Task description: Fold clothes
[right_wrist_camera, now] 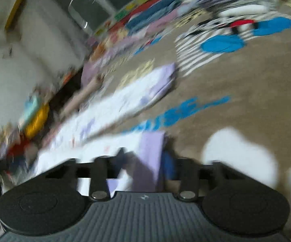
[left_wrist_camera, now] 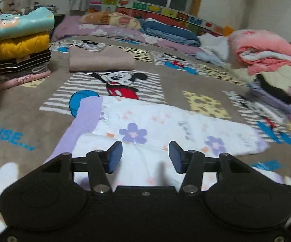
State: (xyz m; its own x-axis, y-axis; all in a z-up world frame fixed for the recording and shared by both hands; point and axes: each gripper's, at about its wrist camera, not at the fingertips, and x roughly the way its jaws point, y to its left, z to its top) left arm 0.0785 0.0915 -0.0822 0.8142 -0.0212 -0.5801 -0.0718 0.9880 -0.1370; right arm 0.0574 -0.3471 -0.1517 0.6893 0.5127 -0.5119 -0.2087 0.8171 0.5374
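Garment: a white flowered garment (left_wrist_camera: 165, 121) with lilac trim lies spread on the brown cartoon blanket (left_wrist_camera: 175, 84) of the bed, close to the near edge, long side across.
Left gripper (left_wrist_camera: 145, 157): jaws spread apart, blue pads free above the white cloth, nothing between them.
Right gripper (right_wrist_camera: 145, 161): the view is very blurred; a lilac edge of the garment (right_wrist_camera: 151, 151) stands between the fingers and seems to be pinched, though I cannot be fully sure.
Risk one: if the right side lifts alone, the cloth may drag and the fold comes out skew, because the left side holds nothing.
Risk two: thin trim can slip out of a weak pinch.
Risk three: the left pads could also catch the blanket under the cloth.
Nearby: folded beige piece (left_wrist_camera: 101, 59) toward the far side, stack of folded clothes (left_wrist_camera: 22, 46) at the left edge; both well apart.
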